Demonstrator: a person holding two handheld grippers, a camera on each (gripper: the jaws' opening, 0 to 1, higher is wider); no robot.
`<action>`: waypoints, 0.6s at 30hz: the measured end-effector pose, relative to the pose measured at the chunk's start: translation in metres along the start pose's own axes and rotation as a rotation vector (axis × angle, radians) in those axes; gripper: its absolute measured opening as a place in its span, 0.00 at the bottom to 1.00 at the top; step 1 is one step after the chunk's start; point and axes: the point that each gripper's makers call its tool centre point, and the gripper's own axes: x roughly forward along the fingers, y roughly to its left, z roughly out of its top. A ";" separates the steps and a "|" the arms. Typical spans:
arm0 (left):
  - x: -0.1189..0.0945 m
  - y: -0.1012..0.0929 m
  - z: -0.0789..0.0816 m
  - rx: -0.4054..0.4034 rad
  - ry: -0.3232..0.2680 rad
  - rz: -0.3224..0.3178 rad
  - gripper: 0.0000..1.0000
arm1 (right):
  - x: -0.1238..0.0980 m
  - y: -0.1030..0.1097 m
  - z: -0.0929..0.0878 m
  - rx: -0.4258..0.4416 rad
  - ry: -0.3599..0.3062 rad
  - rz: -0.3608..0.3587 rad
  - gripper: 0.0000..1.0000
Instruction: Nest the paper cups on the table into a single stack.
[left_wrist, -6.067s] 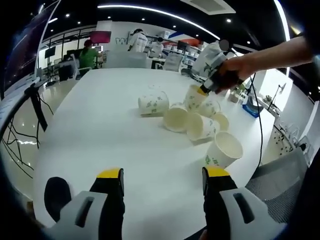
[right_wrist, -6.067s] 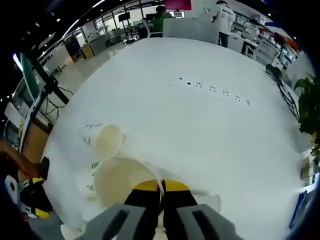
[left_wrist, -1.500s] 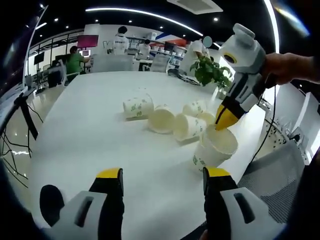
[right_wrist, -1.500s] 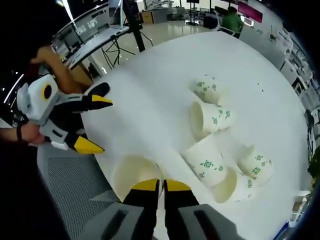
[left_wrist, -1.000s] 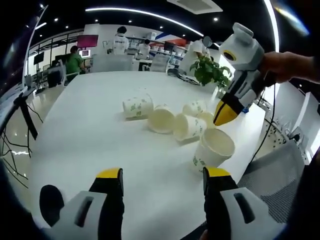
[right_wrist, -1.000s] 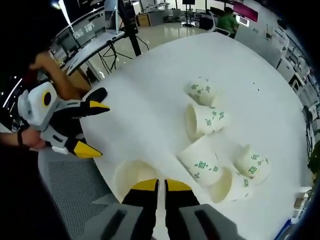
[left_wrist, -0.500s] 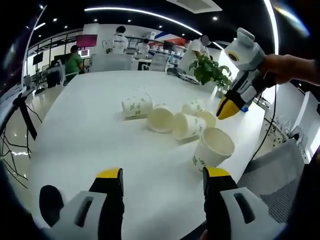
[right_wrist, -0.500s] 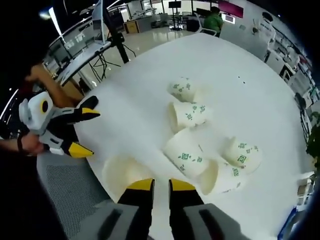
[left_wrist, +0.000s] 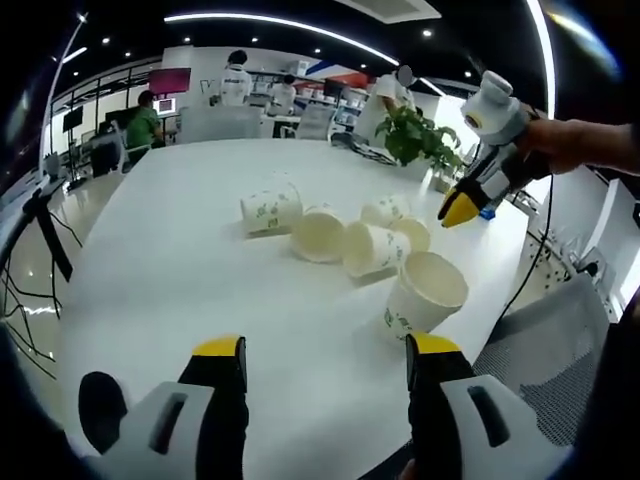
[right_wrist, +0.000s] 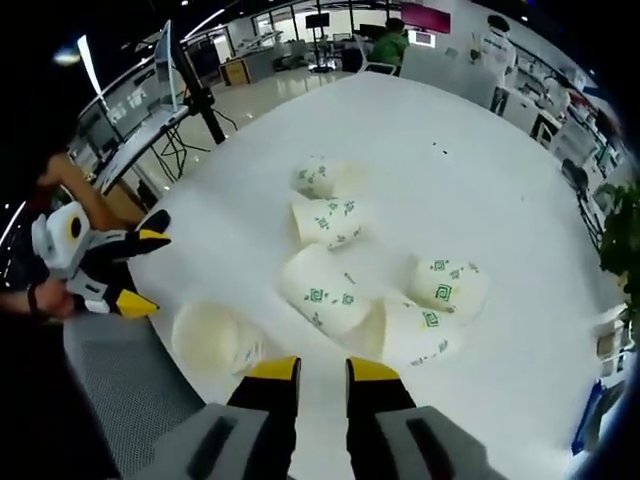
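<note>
An upright paper cup (left_wrist: 425, 293) with green print stands near the table's edge, also seen from above as the upright cup (right_wrist: 210, 338). Several more cups lie on their sides in a cluster (left_wrist: 345, 235) behind it, the same cluster (right_wrist: 345, 270) lying spread out ahead in the right gripper view. My left gripper (left_wrist: 326, 350) is open and low over the near table edge, well short of the cups. My right gripper (right_wrist: 322, 370) hovers above the cups, open, with nothing between its jaws. It also appears in the left gripper view as the right gripper (left_wrist: 460, 210), held in a hand.
The white table (left_wrist: 180, 270) is wide and bare to the left. A potted plant (left_wrist: 420, 140) stands at the far right corner. A grey mesh chair (left_wrist: 560, 350) sits past the right edge. People stand at desks far behind.
My right gripper has let go of the upright cup's rim, opened, and risen up and away from it. The left gripper has stayed in place.
</note>
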 end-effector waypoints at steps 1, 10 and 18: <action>0.000 0.000 0.000 0.000 0.000 0.001 0.63 | 0.000 -0.001 0.000 0.002 -0.001 -0.001 0.15; 0.001 0.003 -0.002 -0.006 0.007 0.007 0.63 | 0.002 -0.028 -0.008 0.025 -0.008 -0.107 0.19; -0.001 0.003 -0.002 -0.016 0.011 0.014 0.63 | 0.013 -0.052 -0.003 0.039 -0.046 -0.236 0.33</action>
